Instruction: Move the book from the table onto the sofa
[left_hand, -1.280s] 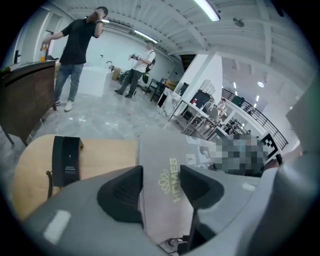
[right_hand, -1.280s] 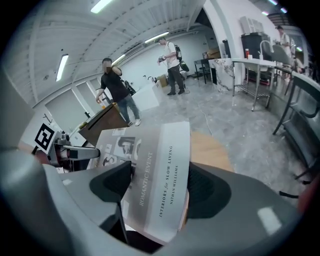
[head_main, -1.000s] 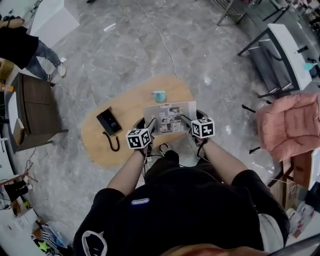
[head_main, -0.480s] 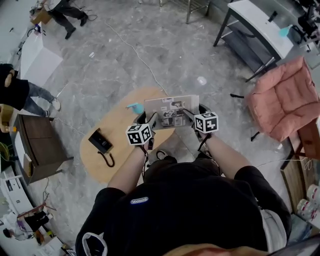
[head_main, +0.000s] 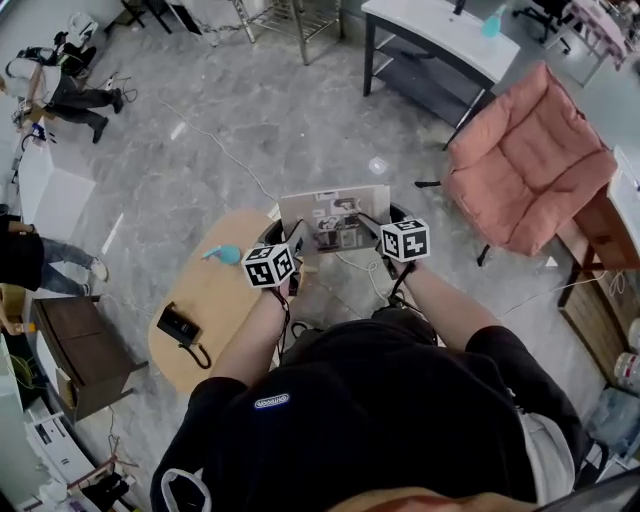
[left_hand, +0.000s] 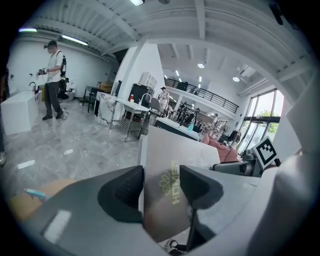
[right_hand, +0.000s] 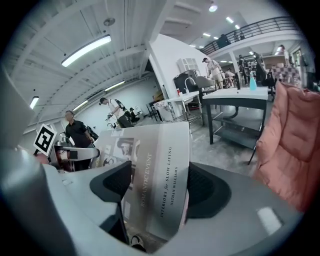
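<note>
The book (head_main: 335, 218), a large flat hardback with a pale grey cover and photographs on its face, is off the oval light-wood surface (head_main: 210, 300). It is held up in the air in front of the person, with opposite edges each in a pair of tongs. The padded salmon-pink sofa (head_main: 530, 165) stands well apart, to the right across bare grey floor.

The step in hand, as I judge it, is the carry. To do it well, both hands should travel together at one pace, so the book is neither bent nor pulled out of one grip. It should swing right toward the sofa, staying level, and come down flat on the seat cushion before either grip lets go (a book this wide would likely droop or slip if one side were freed early).

The left tongs (left_hand: 162, 192) are parted only by the book's thickness, with their black pads clamped on the edge that bears gold print. The right tongs (right_hand: 157, 192) are likewise part-way open and pressed onto the spine edge, where the title runs. Neither grip holds anything else.
</note>
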